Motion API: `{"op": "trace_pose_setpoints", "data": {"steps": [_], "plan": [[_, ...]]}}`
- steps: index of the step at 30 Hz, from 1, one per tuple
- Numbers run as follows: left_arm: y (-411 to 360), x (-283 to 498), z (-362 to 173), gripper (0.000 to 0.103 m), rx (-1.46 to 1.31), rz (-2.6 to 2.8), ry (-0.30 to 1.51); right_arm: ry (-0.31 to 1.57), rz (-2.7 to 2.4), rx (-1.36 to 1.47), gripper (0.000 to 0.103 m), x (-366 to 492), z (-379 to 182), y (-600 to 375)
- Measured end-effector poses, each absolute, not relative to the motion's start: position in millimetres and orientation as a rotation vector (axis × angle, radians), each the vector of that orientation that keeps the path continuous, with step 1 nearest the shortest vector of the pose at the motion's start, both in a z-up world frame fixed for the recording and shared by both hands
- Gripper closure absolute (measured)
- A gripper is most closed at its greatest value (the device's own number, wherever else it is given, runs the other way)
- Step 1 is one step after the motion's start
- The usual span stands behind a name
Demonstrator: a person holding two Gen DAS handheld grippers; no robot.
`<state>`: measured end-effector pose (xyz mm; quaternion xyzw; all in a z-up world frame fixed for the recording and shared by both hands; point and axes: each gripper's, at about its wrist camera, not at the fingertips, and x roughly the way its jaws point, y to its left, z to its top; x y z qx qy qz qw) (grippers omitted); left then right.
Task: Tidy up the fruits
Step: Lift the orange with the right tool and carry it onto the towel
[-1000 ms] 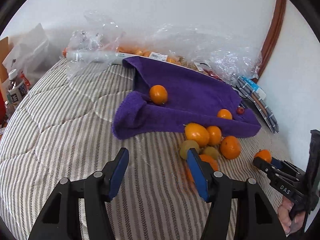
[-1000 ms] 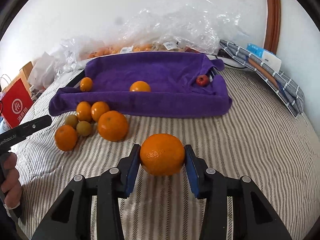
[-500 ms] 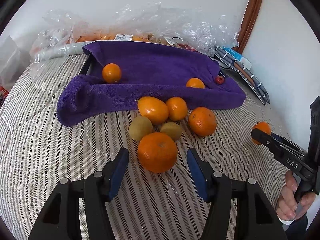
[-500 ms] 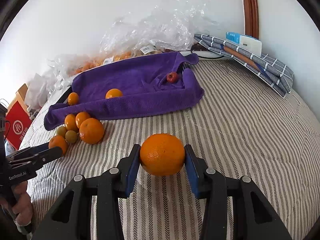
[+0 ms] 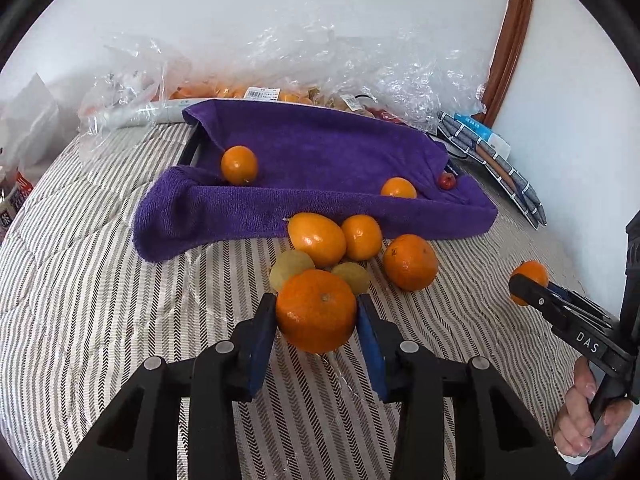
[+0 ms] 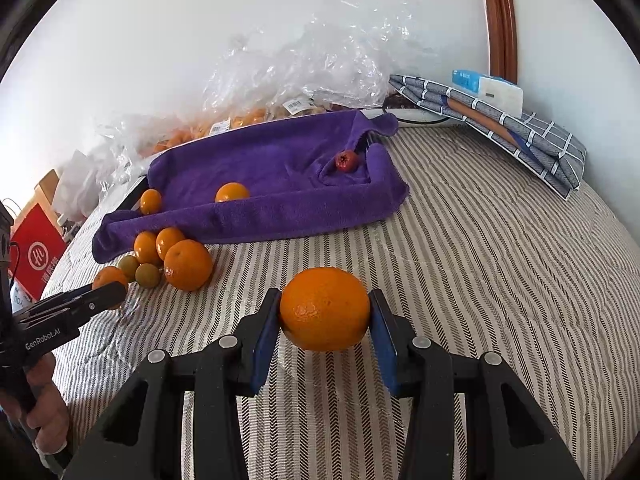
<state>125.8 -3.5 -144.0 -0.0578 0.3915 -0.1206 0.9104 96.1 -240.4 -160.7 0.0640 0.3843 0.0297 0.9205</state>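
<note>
With the left gripper (image 5: 317,312) clamped on a tangerine (image 5: 316,311) beside the loose fruit pile (image 5: 352,248) and the right gripper (image 6: 324,312) clamped on an orange (image 6: 325,309) above the bed (image 6: 500,280), the pick step appears complete; next, carry both to the purple towel tray (image 6: 280,168).

A large orange (image 6: 325,309) sits clamped between two blue pads, off the striped cover. A mandarin (image 5: 316,311) with a small green stem scar is pinched the same way, just in front of a loose cluster: two green fruits (image 5: 292,271), an oval orange (image 5: 317,239) and two round ones (all touching or nearly so). On the purple towel (image 5: 320,152) lie two small oranges (image 5: 239,165) and one tiny red fruit (image 5: 447,180).
</note>
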Motion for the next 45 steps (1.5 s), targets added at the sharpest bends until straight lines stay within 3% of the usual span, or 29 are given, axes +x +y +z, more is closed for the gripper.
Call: {"op": "trace_pose_setpoints", "data": {"steps": [21,34,45], "plan": [[1.9,110.0,-124.2,0.065,-0.117,-0.183,0.661,0.750,0.075,0.150,0.060,90.6,-157.8,-243.0],[13.2,117.7,-128.4,0.065,-0.148,-0.110,0.689,0.773,0.095,0.162,0.060,98.7,-158.8,-237.3],[34.2,123.0,-126.7,0.065,-0.238,-0.061,0.690,0.708,0.179,0.102,0.060,117.6,-128.2,-213.7]]}}
